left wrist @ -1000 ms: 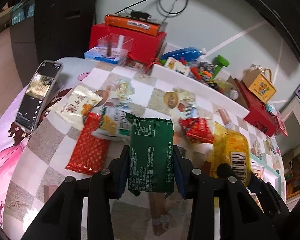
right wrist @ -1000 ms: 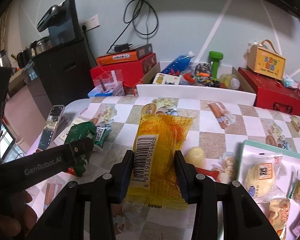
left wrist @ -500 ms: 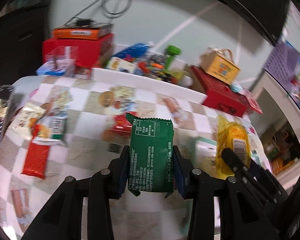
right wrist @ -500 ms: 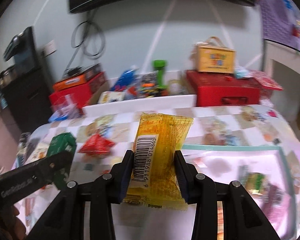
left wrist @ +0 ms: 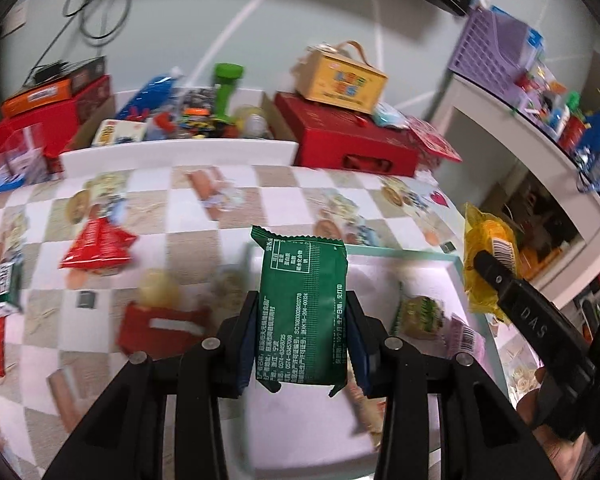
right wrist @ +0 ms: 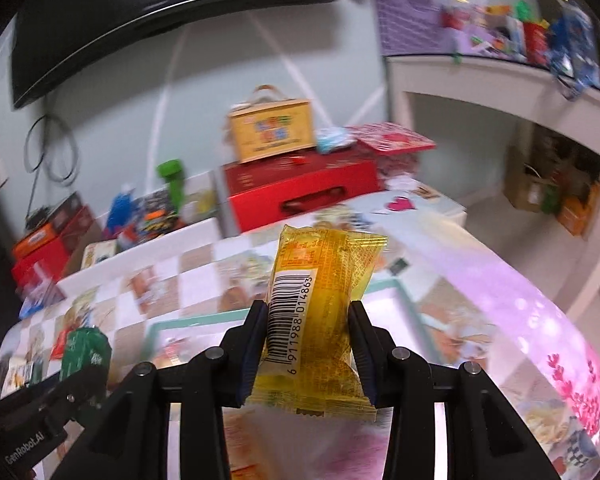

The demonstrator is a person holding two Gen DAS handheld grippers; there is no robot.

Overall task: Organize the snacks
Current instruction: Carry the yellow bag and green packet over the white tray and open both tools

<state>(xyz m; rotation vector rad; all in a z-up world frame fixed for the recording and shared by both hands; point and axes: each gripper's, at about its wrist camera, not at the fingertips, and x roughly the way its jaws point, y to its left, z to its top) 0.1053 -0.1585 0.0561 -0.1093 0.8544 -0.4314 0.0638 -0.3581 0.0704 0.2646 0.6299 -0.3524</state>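
My left gripper [left wrist: 302,332] is shut on a green snack packet [left wrist: 302,308], held upright above the near left part of a white tray with a teal rim [left wrist: 404,255]. The tray holds several wrapped snacks [left wrist: 422,312]. My right gripper [right wrist: 308,344] is shut on a yellow snack packet with a barcode [right wrist: 320,312], over the same tray [right wrist: 396,285]. In the left wrist view that yellow packet [left wrist: 486,256] hangs at the right, over the tray's right rim. In the right wrist view the green packet [right wrist: 86,350] shows at the lower left.
On the checkered tablecloth left of the tray lie a red snack bag [left wrist: 98,250], a red box with a round yellow snack [left wrist: 160,316] and more packets at the far left. Red boxes [left wrist: 348,148], a yellow carry box [left wrist: 340,80] and a white shelf [left wrist: 540,152] stand behind and right.
Both grippers have swung to the right across the table with their packets, from over the loose snacks to over the teal-rimmed tray. Neither grip has altered.
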